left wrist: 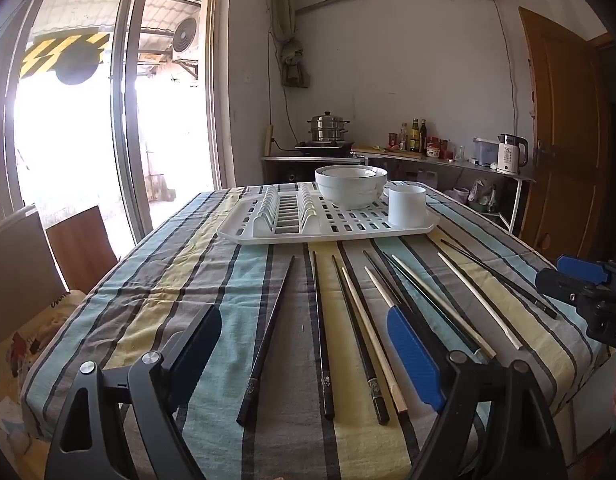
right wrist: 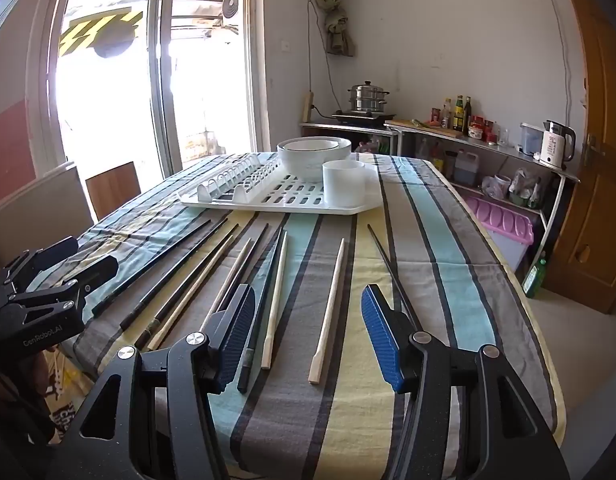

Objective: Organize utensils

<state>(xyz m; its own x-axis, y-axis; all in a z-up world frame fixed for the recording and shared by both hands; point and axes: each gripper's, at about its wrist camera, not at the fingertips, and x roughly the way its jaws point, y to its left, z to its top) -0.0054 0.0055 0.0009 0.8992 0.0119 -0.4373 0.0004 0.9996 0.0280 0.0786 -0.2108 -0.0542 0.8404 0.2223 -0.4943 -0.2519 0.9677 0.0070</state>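
Several chopsticks, some black (left wrist: 268, 336) and some pale wood (left wrist: 372, 328), lie side by side on the striped tablecloth, pointing toward a white drying rack (left wrist: 268, 234). On the rack stand stacked white bowls (left wrist: 350, 190) and a white cup (left wrist: 407, 206). My left gripper (left wrist: 302, 314) hovers open above the near ends of the black chopsticks, holding nothing. In the right wrist view my right gripper (right wrist: 308, 296) is open over a pale chopstick (right wrist: 332, 308), with a black chopstick (right wrist: 388, 264) under its right finger. The rack (right wrist: 212, 200), bowls (right wrist: 312, 156) and cup (right wrist: 343, 184) lie beyond.
Each gripper shows in the other's view: the right gripper (left wrist: 564, 276) at the right edge, the left gripper (right wrist: 88, 258) at the left. A wooden chair (left wrist: 82, 248) stands at the table's left. A counter with a kettle (right wrist: 556, 148), a pink bin (right wrist: 504, 220) and a green bottle (right wrist: 534, 276) are on the right.
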